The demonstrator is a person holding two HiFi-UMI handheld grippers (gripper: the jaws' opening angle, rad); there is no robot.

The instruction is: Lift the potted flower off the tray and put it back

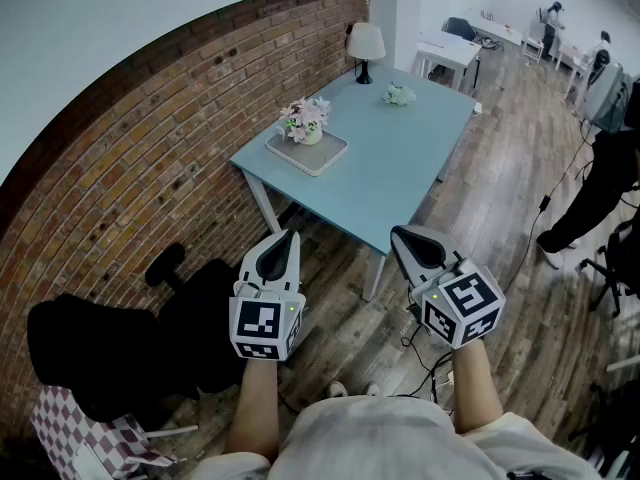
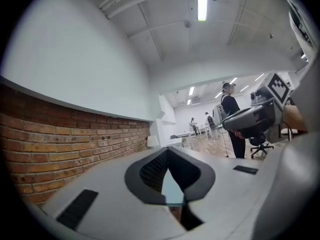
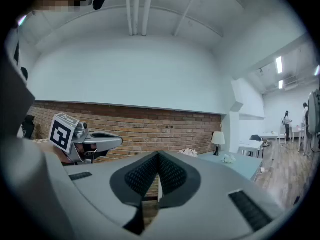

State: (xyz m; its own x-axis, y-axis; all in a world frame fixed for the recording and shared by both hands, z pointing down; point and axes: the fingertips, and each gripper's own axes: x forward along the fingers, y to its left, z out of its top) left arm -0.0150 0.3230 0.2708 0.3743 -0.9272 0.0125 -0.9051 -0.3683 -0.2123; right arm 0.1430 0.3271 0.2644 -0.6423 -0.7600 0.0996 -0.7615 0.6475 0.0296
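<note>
- Showing both jaws pressed together with nothing between them, the left tool (image 1: pixel 289 236) is held level in front of the person, well short of the bench (image 1: pixel 400 168).
- Right tool (image 1: pixel 398 232): jaws likewise closed tight and empty. It is beside the left tool and apart from it.
- Marker cubes: one on each tool, left cube (image 1: pixel 266 328) and right cube (image 1: pixel 463 306). Each face bears a black-and-white square pattern, with no readable letters.
- Potted flower (image 1: pixel 304 120): pink and white blossoms in a pale pot, standing upright on the tray (image 1: pixel 328 156), far from both tools.
- Tray: pale and rectangular, lying flat near the bench corner closest to the brick wall (image 1: pixel 140 178).
- Bench: light blue top on white legs.
- Table lamp (image 1: pixel 365 46): white shade on a dark stem, at the far end of the bench.
- Small pale object (image 1: pixel 399 94): on the bench near the lamp, too small to identify.
- Black chair (image 1: pixel 110 353): on the wooden floor (image 1: pixel 500 238), at the person's left.
</note>
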